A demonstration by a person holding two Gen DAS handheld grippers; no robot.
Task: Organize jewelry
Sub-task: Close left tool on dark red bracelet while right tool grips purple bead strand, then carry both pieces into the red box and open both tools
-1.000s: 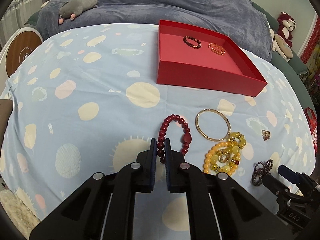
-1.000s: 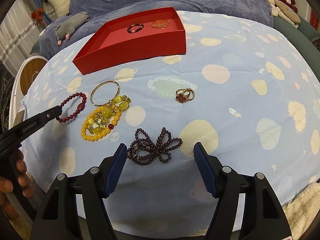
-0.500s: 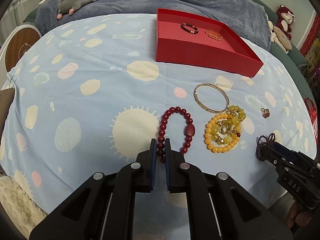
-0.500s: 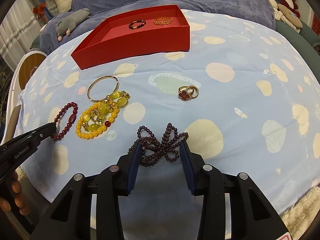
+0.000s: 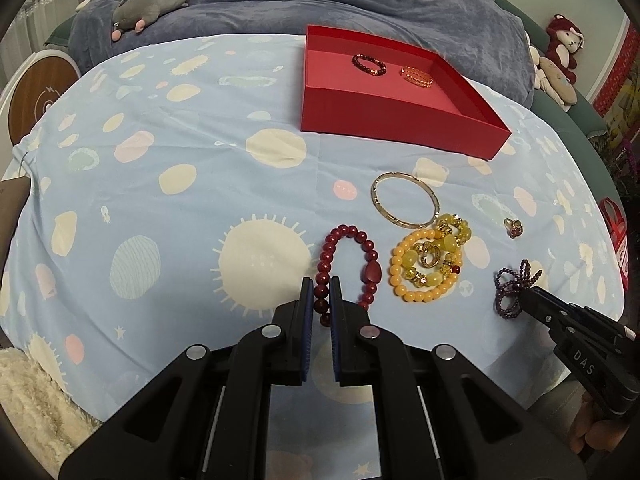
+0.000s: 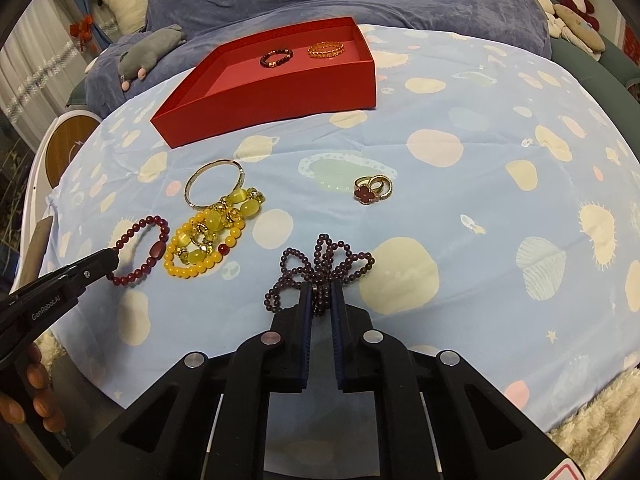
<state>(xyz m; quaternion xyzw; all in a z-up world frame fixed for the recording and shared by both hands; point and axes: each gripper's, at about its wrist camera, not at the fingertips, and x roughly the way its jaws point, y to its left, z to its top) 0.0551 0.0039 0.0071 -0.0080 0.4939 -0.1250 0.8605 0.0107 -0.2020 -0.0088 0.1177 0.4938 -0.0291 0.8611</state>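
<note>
My left gripper (image 5: 321,295) is shut on the dark red bead bracelet (image 5: 347,267), which lies on the blue cloth; it also shows in the right wrist view (image 6: 138,251). My right gripper (image 6: 321,296) is shut on the looped purple bead strand (image 6: 320,270), also seen in the left wrist view (image 5: 514,290). A red box (image 5: 396,114) at the back holds a dark bead bracelet (image 5: 369,65) and an orange one (image 5: 417,77). A gold bangle (image 5: 405,204), yellow bead bracelets (image 5: 430,266) and gold rings (image 6: 372,189) lie between.
The table wears a blue spotted cloth (image 5: 160,160). A blue-grey sofa with a grey plush toy (image 5: 150,4) stands behind. Stuffed animals (image 5: 560,60) sit at the right. A round wooden-topped stool (image 5: 34,96) is at the left. White shaggy rug (image 6: 592,420) lies below.
My right gripper closed from wide open onto the purple bead strand. My left gripper stayed shut on the red bracelet and drew back, dragging it toward the table's near edge.
</note>
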